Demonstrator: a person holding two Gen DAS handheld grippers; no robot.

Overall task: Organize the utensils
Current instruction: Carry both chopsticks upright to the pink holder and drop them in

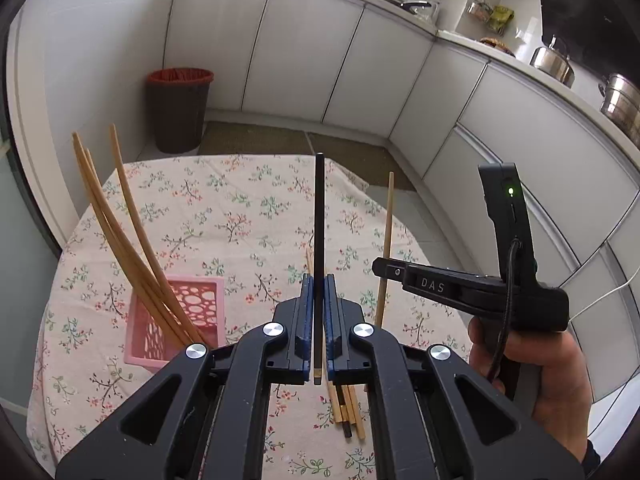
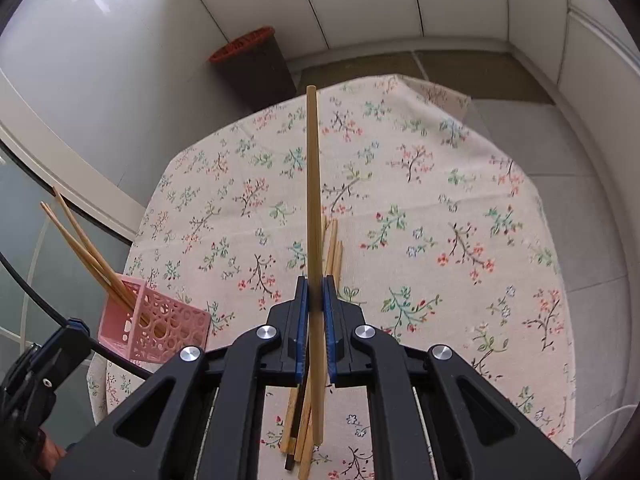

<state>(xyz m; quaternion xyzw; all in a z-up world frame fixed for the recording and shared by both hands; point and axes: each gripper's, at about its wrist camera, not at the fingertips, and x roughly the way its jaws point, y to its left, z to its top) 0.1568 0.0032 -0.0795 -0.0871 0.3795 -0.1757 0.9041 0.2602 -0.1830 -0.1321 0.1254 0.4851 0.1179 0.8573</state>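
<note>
My left gripper is shut on a black chopstick that points away over the table. My right gripper is shut on a light wooden chopstick; it also shows in the left wrist view, held by the right gripper. A pink perforated basket at the table's left holds three wooden chopsticks; it also appears in the right wrist view. A pile of loose chopsticks lies on the floral tablecloth below both grippers, also seen in the left wrist view.
The round table with floral cloth drops off at its far edge. A dark bin with a red liner stands on the floor beyond. White cabinets line the back and right, with pots on the counter.
</note>
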